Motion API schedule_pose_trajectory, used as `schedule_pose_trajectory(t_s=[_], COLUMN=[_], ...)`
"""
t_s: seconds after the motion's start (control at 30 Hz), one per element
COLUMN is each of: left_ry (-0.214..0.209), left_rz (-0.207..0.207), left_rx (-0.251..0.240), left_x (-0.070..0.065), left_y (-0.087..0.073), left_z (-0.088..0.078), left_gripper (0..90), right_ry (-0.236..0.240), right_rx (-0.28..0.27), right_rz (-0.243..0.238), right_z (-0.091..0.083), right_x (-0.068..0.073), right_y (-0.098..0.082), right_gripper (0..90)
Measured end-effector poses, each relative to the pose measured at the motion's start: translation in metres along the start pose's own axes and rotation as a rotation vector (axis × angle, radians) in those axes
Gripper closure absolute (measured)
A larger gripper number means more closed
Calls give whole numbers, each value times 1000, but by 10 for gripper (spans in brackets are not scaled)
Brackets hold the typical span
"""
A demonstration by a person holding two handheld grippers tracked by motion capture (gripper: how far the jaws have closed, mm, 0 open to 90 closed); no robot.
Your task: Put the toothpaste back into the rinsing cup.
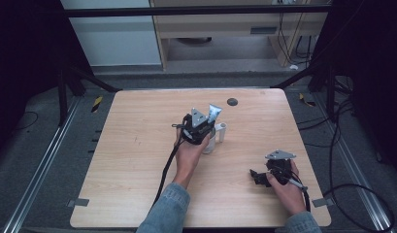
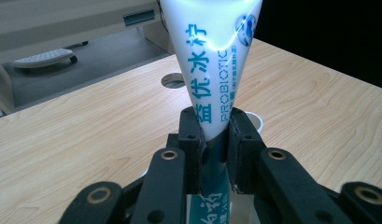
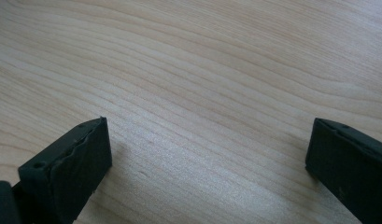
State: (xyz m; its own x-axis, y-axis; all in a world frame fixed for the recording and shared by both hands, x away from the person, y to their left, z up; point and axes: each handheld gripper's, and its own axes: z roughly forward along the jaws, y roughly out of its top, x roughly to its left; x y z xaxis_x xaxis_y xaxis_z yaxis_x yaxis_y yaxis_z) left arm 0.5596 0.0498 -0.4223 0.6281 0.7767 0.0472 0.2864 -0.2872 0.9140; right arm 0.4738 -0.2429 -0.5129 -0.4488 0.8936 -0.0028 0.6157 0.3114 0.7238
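Though the left tongs [image 2: 214, 135] sit right in front of their own camera, they cover the lower part of the toothpaste tube [image 2: 212, 60], and the tube's top is cut off by the frame edge, so its full length can't be read. In the high view the hand and tongs hide most of the white cup [image 1: 219, 132] behind them; only its rim and one side peek out at abt 3 o'clock of the left tongs [image 1: 198, 127]. Whether the tube's bottom end sits in the cup or above it can't be made out.

Count: 1 tube, 1 cup, 2 tongs, 1 round dark hole [image 1: 232, 102] in the tabletop at abt 1 o'clock from the tube.

Left tongs are clamped on the tube, pads pinching its narrow part, tube upright w/ flat crimped end up, white w/ blue print. It stands just past centre of the tabletop [image 1: 138, 145]. Right tongs [image 1: 258, 176] lie low at abt 4 o'clock of the left ones, well apart from them; jaws spread wide w/ nothing between, bare wood under them.

Surface: light wood-grain tabletop, rounded corners. Room: grey carpet around, metal rails either side, pale wood furniture and cables at 12 o'clock, dark at both sides.
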Motion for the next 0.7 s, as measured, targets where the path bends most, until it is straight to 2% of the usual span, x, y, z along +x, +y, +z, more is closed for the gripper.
schedule_pose_trajectory(t_s=[0.7], left_ry=[14], left_rz=[-25], left_rx=[27], left_x=[2], left_y=[3], left_z=[2], left_gripper=[764], right_ry=[0], right_rx=[0], right_rz=[0], right_z=[0], right_x=[0], right_y=[0], right_gripper=[5])
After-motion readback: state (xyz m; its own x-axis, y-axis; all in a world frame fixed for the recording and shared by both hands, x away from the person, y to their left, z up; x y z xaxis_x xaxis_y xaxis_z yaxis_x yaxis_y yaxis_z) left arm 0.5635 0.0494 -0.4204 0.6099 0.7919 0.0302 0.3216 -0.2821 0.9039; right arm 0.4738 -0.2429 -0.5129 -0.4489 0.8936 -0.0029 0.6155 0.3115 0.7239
